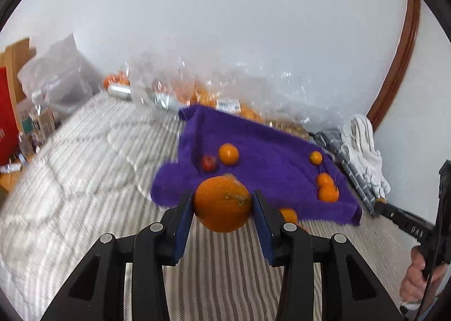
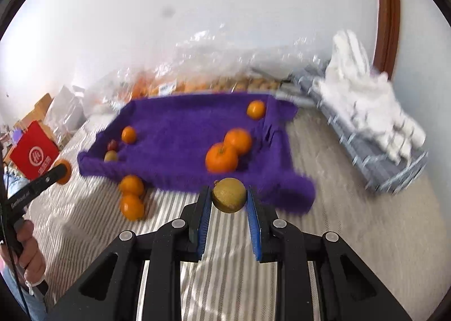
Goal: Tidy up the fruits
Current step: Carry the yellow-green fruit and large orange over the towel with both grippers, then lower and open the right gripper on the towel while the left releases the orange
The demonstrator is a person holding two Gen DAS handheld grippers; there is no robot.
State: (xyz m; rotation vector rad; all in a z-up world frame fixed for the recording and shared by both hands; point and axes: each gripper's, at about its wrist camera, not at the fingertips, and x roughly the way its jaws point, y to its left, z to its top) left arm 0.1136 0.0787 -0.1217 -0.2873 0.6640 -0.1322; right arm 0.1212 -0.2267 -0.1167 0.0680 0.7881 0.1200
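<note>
My left gripper clamps a large orange; my right gripper clamps a kiwi. Both hover just short of the purple towel's near edge, bare striped bedding beneath.

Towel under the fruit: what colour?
Purple towel; the right wrist view shows it best.

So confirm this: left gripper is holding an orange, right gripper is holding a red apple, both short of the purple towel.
One thing is wrong: the right gripper holds a brownish-green kiwi, not a red apple, as the right wrist view shows. The rest stands: the left gripper is shut on an orange, and both are short of the purple towel.
</note>
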